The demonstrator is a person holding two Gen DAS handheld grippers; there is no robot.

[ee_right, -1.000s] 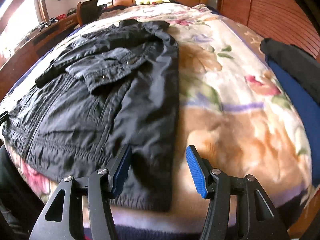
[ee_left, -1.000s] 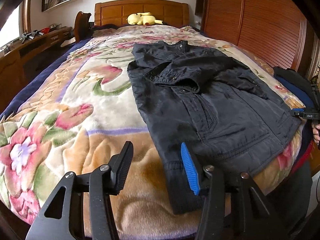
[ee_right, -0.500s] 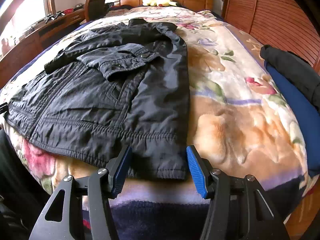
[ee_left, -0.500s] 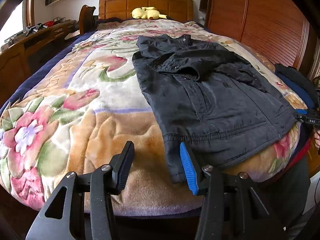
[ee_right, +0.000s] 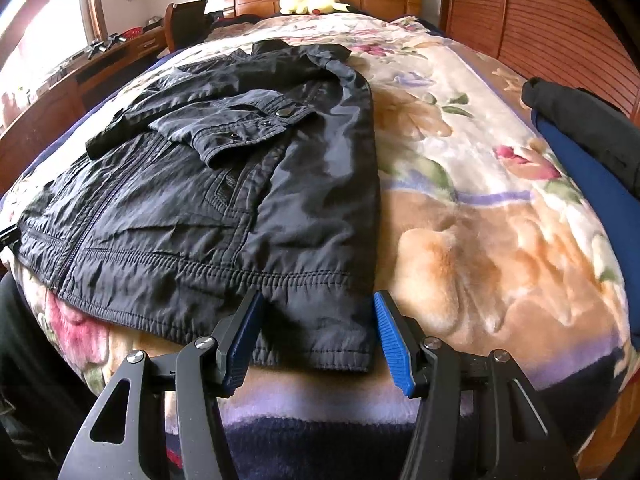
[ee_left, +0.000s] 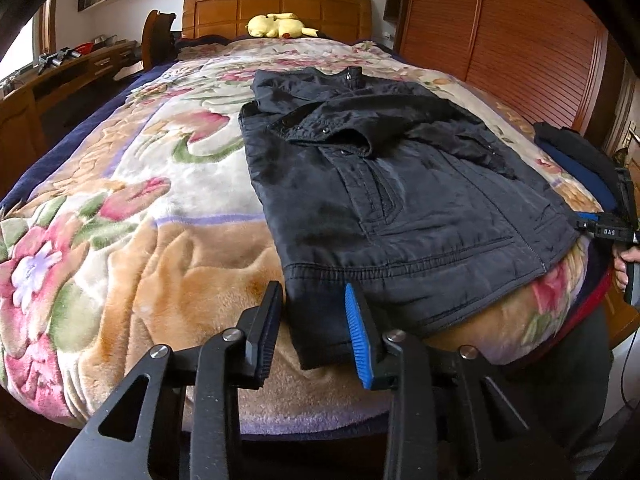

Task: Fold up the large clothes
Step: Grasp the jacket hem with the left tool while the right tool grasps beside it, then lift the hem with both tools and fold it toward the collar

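One black jacket point(ee_left: 400, 208) is laid flat on the floral blanket point(ee_left: 120, 208) of the bed, toward the foot end. Its long axis is run along the bed's length: the collar is pointed toward the wooden headboard point(ee_left: 276, 12), the hem is draped over the blanket's near edge. Both sleeves are folded across the chest, cuffs with snap buttons uppermost.

In the left wrist view, the left gripper point(ee_left: 314, 330) is seen at the hem's left corner. Its jaws have just been closing and are now set noticeably narrower than a second ago; the corner is framed between the pads, but whether it is pinched cannot be told. Compared with the earlier frame, the jacket is seen lower and nearer the fingers, and more of the bed's near edge is shown.

In the right wrist view, the right gripper point(ee_right: 318, 334) is held partly open at the hem's right corner; the fabric lies between the blue pads point(ee_right: 394, 344) and no pressing contact is shown. Its opening is unchanged from before.

A yellow plush toy point(ee_left: 278, 26) is left by the headboard. At the bed's right edge, folded dark and blue clothes point(ee_right: 588, 140) are stacked. On the other gripper's body at the left view's right edge, small white lettering is visible but cannot be read with confidence.
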